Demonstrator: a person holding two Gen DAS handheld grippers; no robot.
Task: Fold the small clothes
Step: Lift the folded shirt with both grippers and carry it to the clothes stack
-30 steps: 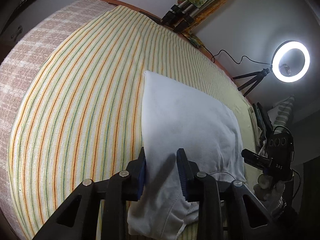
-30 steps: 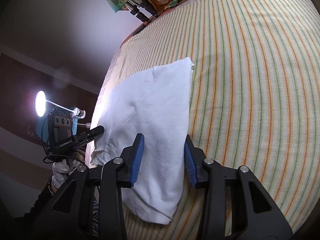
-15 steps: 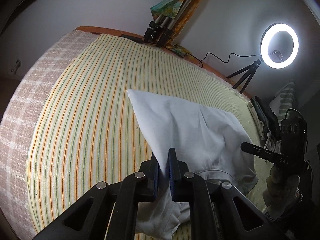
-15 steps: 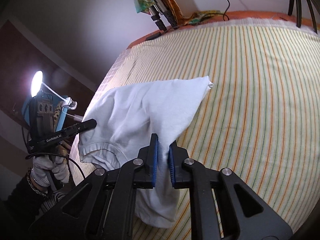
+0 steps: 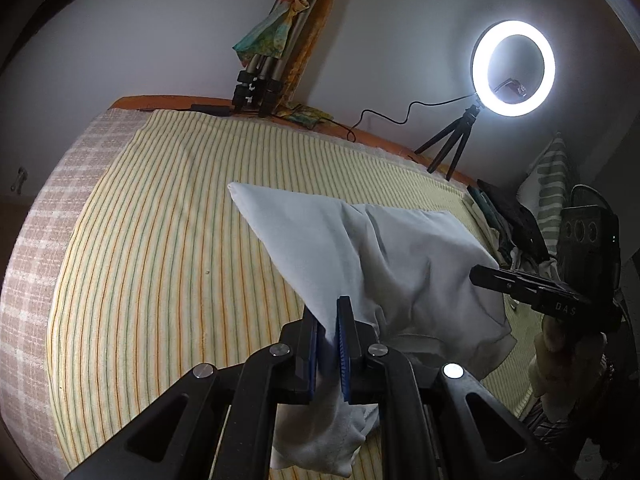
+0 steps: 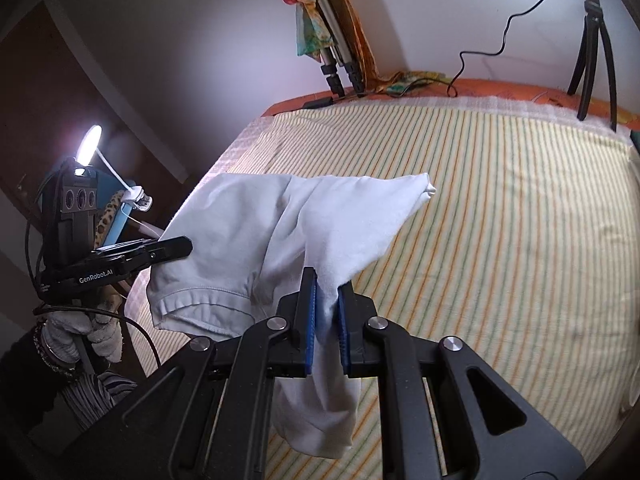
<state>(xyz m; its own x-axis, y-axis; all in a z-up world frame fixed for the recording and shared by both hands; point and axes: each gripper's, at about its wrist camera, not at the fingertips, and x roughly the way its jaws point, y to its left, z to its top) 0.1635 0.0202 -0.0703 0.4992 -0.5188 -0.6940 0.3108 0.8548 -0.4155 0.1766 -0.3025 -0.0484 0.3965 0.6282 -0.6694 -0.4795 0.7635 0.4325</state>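
Striped bed cover (image 5: pixel 160 280), both grippers pinching white garment (image 5: pixel 380 256) edges

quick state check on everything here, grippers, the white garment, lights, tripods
left gripper: shut on the white garment
right gripper: shut on the white garment
white garment: partly lifted, near end pinched up, far corner toward the striped sheet
ring light: on, standing on its small tripod
clip lamp: on
folded tripod: legs closed, leaning against the wall
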